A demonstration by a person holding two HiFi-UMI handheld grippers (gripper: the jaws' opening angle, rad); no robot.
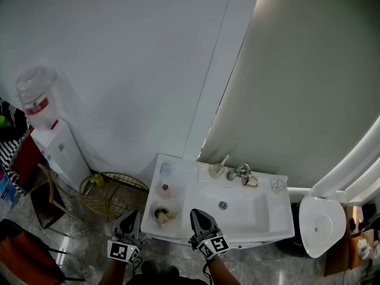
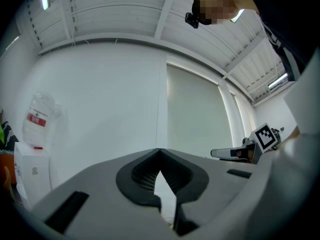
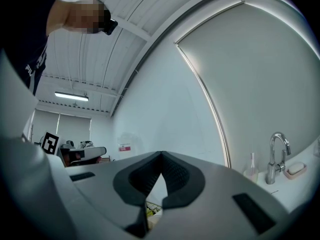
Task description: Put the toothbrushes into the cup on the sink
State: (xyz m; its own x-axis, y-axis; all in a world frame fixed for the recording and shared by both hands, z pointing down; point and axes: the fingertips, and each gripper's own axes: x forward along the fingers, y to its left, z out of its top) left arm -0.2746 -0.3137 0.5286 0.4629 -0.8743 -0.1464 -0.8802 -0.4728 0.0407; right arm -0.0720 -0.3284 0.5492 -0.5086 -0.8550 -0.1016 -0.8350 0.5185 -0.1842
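L hand-held gripper [image 1: 130, 217]: jaws closed tip to tip, nothing between. R hand-held gripper [image 1: 199, 215]: same, empty. Both low, side by side, apart, pointing fwd; forearms [image 1: 221, 273] bare below.

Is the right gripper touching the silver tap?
Apart. Head view: the right gripper is by the front of the white sink; the silver metal tap stands at the back.

Grey grippers [image 1: 134, 214] [image 1: 196, 212], black-white marker cubes [image 1: 123, 251]

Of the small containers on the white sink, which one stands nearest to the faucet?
The pale cup with a thin stick leaning out, just left of the chrome faucet. The rest line the left ledge of the white sink.
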